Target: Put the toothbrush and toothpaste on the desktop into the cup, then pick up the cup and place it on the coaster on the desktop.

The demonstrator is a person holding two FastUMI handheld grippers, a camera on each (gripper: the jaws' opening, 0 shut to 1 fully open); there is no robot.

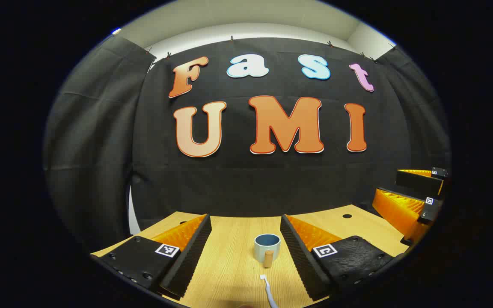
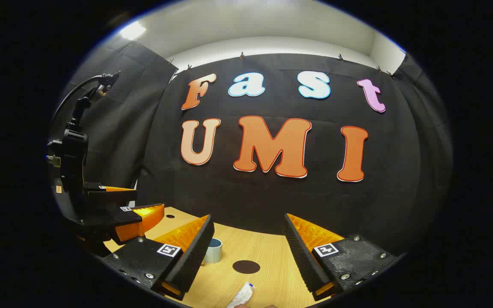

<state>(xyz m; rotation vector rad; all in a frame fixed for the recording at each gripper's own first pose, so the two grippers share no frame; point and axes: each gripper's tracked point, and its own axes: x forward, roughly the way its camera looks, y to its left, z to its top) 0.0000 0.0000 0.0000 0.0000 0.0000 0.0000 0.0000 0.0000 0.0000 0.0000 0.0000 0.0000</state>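
Both tongs, left (image 1: 245,252) and right (image 2: 246,256), gape wide, empty. Cup (image 1: 267,247) upright on worktop (image 1: 225,273), toothbrush (image 1: 268,291) just before it, toothpaste (image 2: 242,296) near coaster (image 2: 246,267). Risk: clipping the cup over (handle faces the tongs).

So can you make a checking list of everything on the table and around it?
Surface: wooden desktop, with small round holes.
Job's things: cup upright, empty; toothbrush in front of it; toothpaste at the near edge; dark round coaster bare.
Clutter: nothing seen.
Grippers: left gripper open, facing the cup; right gripper open, above the coaster.
Cables: one on the left gripper's mount.
Surroundings: black cloth wall.
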